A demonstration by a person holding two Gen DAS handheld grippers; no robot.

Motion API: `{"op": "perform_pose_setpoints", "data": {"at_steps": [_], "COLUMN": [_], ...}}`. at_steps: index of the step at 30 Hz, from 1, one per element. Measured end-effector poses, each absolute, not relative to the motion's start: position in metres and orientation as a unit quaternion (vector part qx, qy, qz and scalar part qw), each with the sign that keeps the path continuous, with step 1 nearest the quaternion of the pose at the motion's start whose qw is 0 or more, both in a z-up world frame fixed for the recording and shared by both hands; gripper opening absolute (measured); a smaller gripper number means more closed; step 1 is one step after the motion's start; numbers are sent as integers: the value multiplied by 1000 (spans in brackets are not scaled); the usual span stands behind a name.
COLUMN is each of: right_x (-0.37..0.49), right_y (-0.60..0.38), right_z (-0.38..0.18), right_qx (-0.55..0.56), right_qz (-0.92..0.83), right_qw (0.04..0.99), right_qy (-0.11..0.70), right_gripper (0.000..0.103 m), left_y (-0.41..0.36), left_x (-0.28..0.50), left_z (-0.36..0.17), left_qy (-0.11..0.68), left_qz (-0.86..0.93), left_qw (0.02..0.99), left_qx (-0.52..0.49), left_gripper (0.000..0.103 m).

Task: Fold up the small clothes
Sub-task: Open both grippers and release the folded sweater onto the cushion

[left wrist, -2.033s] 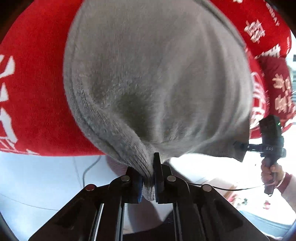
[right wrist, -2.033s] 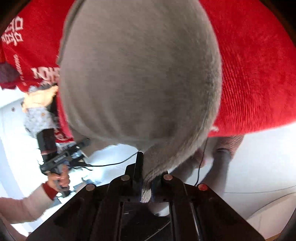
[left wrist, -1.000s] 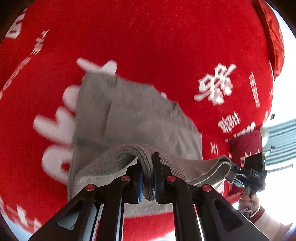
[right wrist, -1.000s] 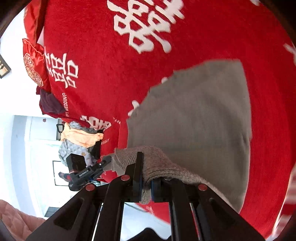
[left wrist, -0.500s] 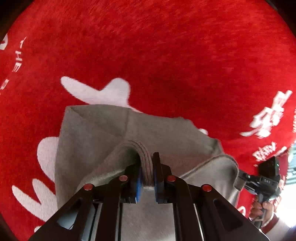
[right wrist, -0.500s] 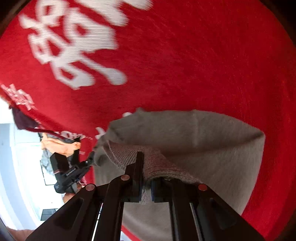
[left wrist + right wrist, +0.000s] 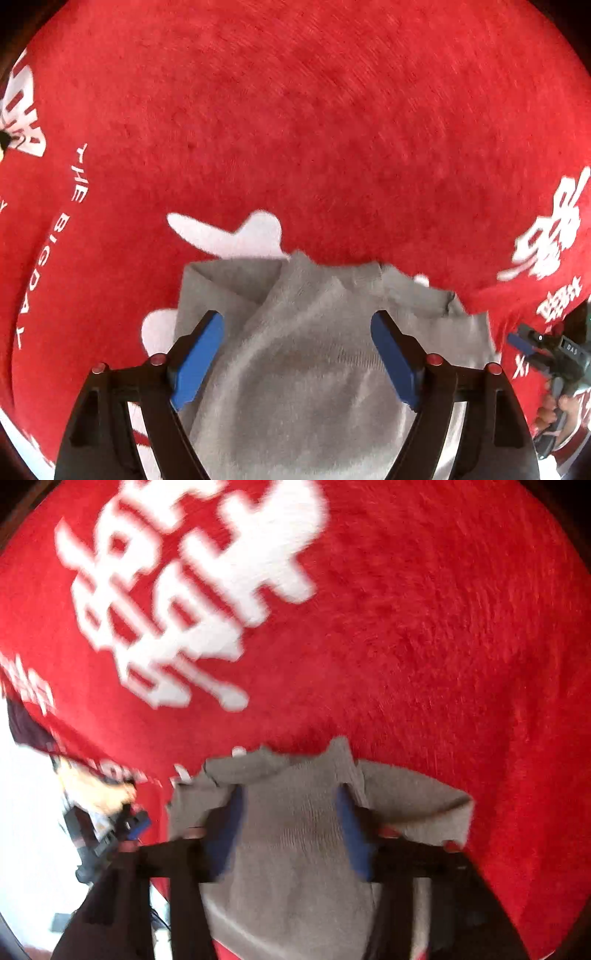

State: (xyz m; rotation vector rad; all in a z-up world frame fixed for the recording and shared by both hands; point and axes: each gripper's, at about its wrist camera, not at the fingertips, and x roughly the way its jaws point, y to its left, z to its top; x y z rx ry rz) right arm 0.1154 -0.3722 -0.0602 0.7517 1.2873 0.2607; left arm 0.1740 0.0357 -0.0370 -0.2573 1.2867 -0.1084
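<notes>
Red plush blanket point(image 7: 295, 129) with white printed characters and lettering covers nearly everything in both wrist views. On it lies the grey knit garment point(image 7: 314, 362), doubled over on itself, its upper layer ending in a pointed, uneven far edge that overlaps one white character. The left gripper point(image 7: 297, 350) hovers right over the garment with its jaws spread wide, the blue pads point(image 7: 195, 354) standing apart on either side of the folded top layer and gripping nothing. Seen from the left wrist, the right gripper point(image 7: 546, 350) sits just past the garment's right edge, a hand around its handle. In the blurred right wrist view, the right gripper point(image 7: 291, 827) also has its jaws parted, straddling a raised ridge of the garment point(image 7: 295, 849) without closing on it. The left gripper point(image 7: 122, 830) appears just off the garment's left edge.
</notes>
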Motion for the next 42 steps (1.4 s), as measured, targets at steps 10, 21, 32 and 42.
{"op": "perform_pose_setpoints", "data": {"at_steps": [10,21,32,42], "right_x": [117,95,-9,-40], "right_y": [-335,-360,-364,-302], "right_z": [-102,-60,-41,-42], "right_qx": [224,194,233,195], "right_qz": [101,78,62,144], "right_qw": [730,749,714,697], "right_qy": [638,629,657,675], "right_gripper": [18,34,35,35], "left_y": [4,34,53,92], "left_x": [194,166,74,30], "left_z": [-100,-61,-53,-64], "left_qy": [618,627,664,686], "left_qz": [-2,17,15,-35], "left_qw": [784,778,747,722], "left_qx": [-61,-33,-18,-85], "left_gripper": [82,82,82,81]}}
